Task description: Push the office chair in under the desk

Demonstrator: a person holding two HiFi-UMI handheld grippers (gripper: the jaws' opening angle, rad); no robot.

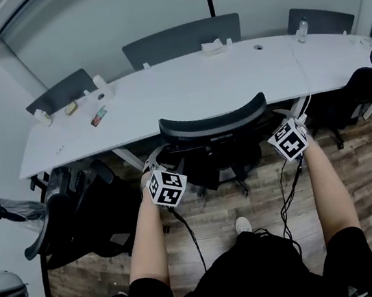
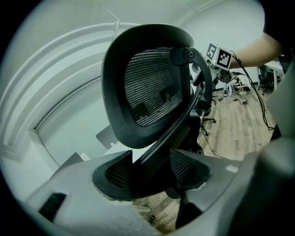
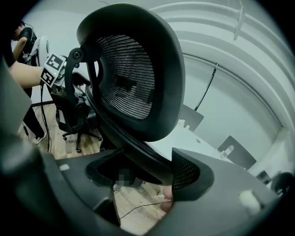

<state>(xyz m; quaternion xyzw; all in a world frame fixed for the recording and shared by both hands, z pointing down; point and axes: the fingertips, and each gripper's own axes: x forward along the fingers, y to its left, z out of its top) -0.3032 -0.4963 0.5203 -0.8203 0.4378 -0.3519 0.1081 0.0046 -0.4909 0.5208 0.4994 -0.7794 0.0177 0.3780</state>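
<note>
Office chair [image 1: 213, 121] centred at the near edge of the white desk [image 1: 231, 79]; top of its backrest level with that edge, seat partly beneath. Left black chair [image 1: 79, 219] and right black chair [image 1: 355, 95] flank it; bare wood floor [image 1: 218, 222] behind. Both forearms stretched forward, roughly parallel, tools angled down. Left gripper [image 2: 152, 174] and right gripper [image 3: 140, 171] each clamp one side of the backrest frame, jaws wide. Far side: three grey chairs [image 1: 180, 41]. One bottle [image 1: 302, 28].
</note>
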